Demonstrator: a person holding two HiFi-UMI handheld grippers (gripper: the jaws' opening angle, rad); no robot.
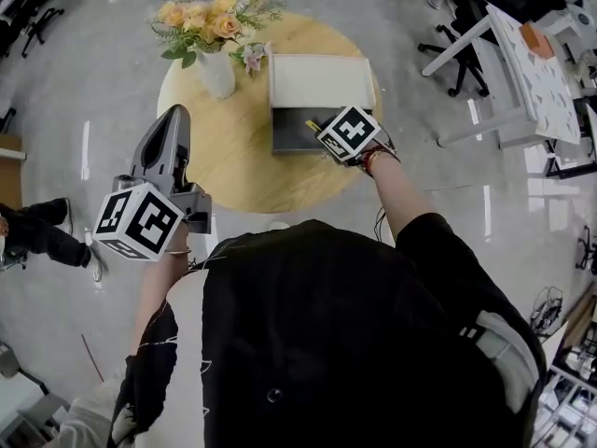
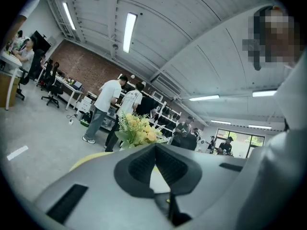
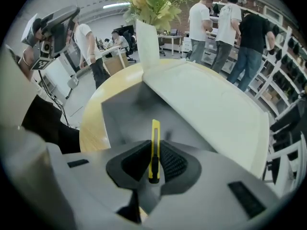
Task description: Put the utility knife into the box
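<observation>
A yellow utility knife is clamped between the jaws of my right gripper, its tip pointing forward over the dark grey inside of the open box. The box's white lid lies folded back behind it. In the head view the right gripper hangs over the box at its front right, and a bit of the yellow knife shows. My left gripper is held off the table's left edge, shut with nothing in it, jaw tips touching.
The box stands on a round wooden table. A white vase with yellow flowers stands to the box's left. Office chairs and a white desk are at the right; people stand in the background.
</observation>
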